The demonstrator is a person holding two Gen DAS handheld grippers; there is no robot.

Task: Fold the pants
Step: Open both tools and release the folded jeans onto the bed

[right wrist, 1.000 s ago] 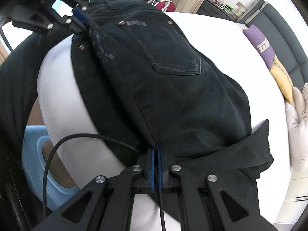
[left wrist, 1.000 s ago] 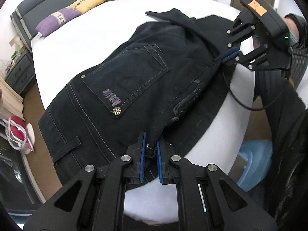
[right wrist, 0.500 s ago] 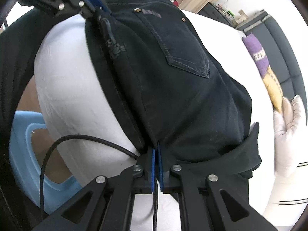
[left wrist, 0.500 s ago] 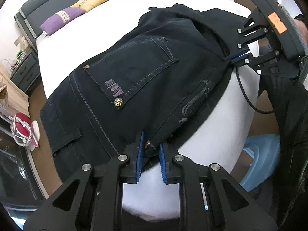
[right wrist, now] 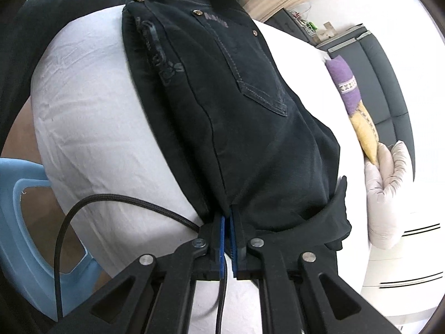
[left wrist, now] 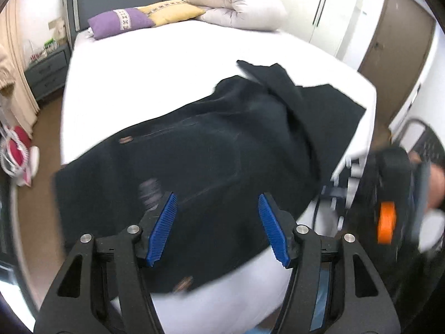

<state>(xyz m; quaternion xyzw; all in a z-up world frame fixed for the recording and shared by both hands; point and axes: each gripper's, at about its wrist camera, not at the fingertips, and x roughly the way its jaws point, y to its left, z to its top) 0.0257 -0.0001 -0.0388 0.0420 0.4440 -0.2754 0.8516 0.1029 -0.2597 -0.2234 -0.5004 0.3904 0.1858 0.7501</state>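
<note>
On bed [left wrist: 172, 64]: 1 pants [left wrist: 222, 167], 2 pillows [left wrist: 122, 22].

The left gripper [left wrist: 217, 228] hovered with its jaws spread wide, the blue pads [left wrist: 162, 229] well apart and gripping nothing. The right gripper [right wrist: 228, 246] had its jaws pressed nearly together, pinching a fold of dark cloth between its blue pads [right wrist: 221, 246]. In the left wrist view it appeared blurred at the right edge.
</note>
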